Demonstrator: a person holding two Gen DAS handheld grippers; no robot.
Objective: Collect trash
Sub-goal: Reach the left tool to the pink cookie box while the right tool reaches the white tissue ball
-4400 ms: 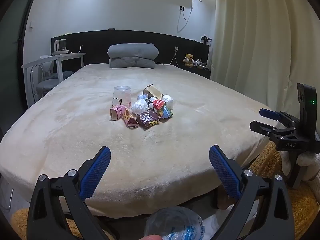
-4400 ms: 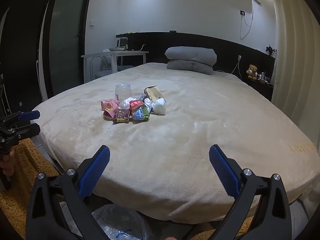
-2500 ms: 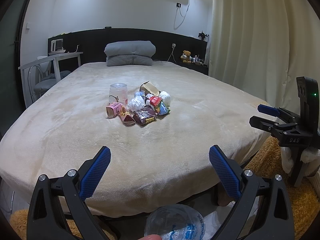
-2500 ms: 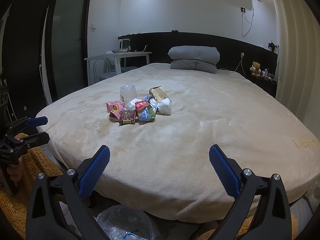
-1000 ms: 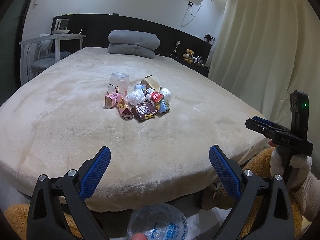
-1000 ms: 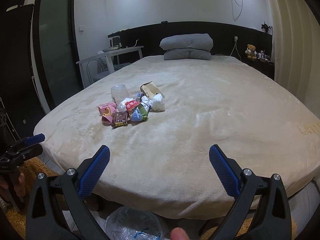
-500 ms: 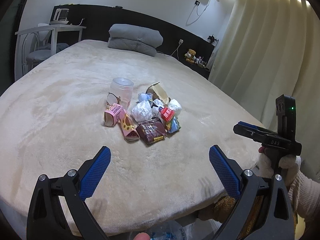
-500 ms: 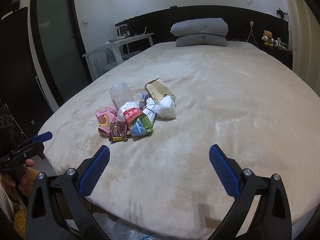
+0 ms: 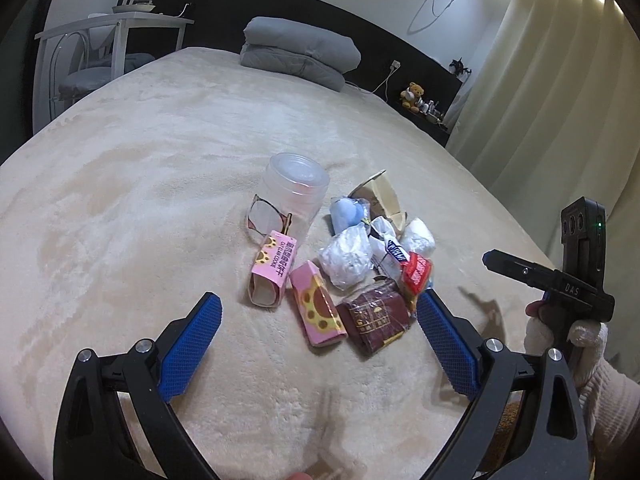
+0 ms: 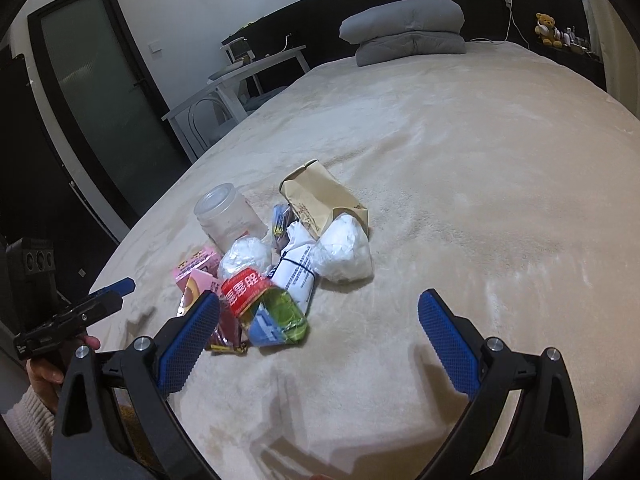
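Trash pile point(image 9: 344, 256) sits mid-bed point(image 9: 140, 200), all pieces touching or overlapping. Taking the clear plastic jar point(image 9: 295, 190) as landmark: glasses point(image 9: 266, 220) lean just beside it on the near-left; pink cookie box point(image 9: 272, 272) and a 2nd pink box point(image 9: 316, 310) lie nearer the camera than the jar; dark red choc wrapper point(image 9: 374, 316) nearer again, to the right. Brown paper bag point(image 10: 320, 200) is right of the jar, w/ crumpled white bags point(image 10: 344, 254) and a red packet point(image 10: 244, 290) in front of it. Green/blue packet point(image 10: 280, 318) is the nearest piece in the right wrist view.

Left tongs point(image 9: 318, 322) spread wide, nothing between them, hovering short of the pink box and choc wrapper. Right tongs point(image 10: 320, 320) also wide apart and empty, left finger close over the red packet; contact prob. not made, hard to tell.

Progress: approx. zero. No piece lifted, whole pile left to pick. No bin or bag in either view.
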